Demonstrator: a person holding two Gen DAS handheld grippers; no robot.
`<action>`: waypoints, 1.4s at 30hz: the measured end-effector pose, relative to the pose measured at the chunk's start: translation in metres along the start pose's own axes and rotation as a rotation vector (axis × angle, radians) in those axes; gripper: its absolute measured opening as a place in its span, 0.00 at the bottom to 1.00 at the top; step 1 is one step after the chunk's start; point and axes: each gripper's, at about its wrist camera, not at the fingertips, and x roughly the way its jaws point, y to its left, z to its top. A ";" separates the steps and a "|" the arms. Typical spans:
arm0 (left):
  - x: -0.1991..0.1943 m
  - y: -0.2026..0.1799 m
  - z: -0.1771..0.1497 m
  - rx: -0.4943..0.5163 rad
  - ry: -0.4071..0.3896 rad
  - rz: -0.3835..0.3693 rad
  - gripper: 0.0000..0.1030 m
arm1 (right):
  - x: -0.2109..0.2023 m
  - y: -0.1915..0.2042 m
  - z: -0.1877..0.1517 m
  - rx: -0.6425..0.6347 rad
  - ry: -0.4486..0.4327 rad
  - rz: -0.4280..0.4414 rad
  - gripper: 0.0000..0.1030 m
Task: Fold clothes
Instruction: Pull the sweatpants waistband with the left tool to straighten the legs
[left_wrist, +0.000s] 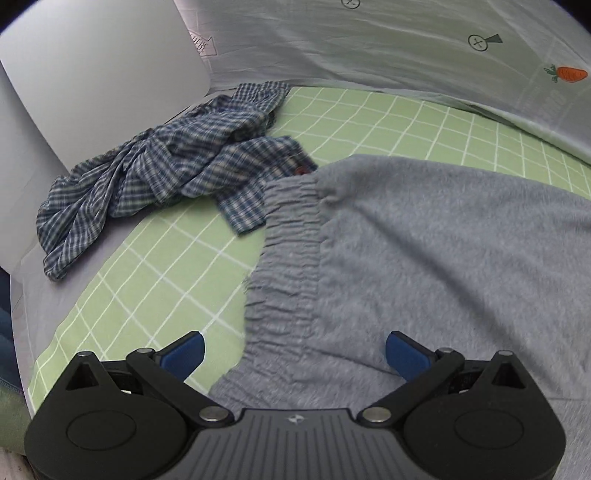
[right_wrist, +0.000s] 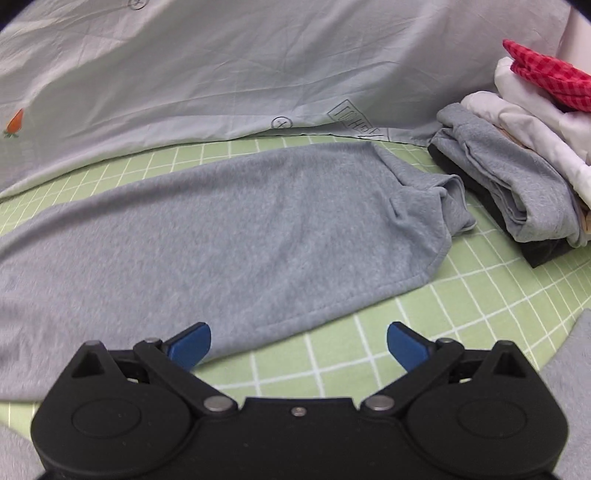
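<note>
Grey fleece trousers (left_wrist: 424, 258) lie flat on the green checked sheet (left_wrist: 159, 266). Their gathered elastic waistband (left_wrist: 288, 251) runs up the middle of the left wrist view. My left gripper (left_wrist: 294, 355) is open, just above the near end of the waistband, holding nothing. In the right wrist view the trouser legs (right_wrist: 221, 236) stretch to the right, with the hem bunched at the far end (right_wrist: 439, 199). My right gripper (right_wrist: 299, 347) is open over the near hem edge, empty.
A crumpled blue checked shirt (left_wrist: 159, 173) lies at the far left by a white board (left_wrist: 92, 74). A stack of folded clothes (right_wrist: 524, 155), grey, white and red, stands at the right. A pale grey quilt (right_wrist: 221, 74) rises behind the sheet.
</note>
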 end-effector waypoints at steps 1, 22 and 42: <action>0.002 0.005 -0.004 -0.004 -0.008 -0.012 1.00 | -0.005 0.005 -0.002 -0.005 -0.004 0.004 1.00; 0.029 0.057 -0.006 0.221 -0.231 0.211 1.00 | -0.048 0.078 -0.024 -0.016 0.013 0.004 1.00; -0.018 0.039 0.028 0.065 -0.149 0.191 1.00 | 0.034 -0.076 0.013 0.350 -0.011 -0.188 0.85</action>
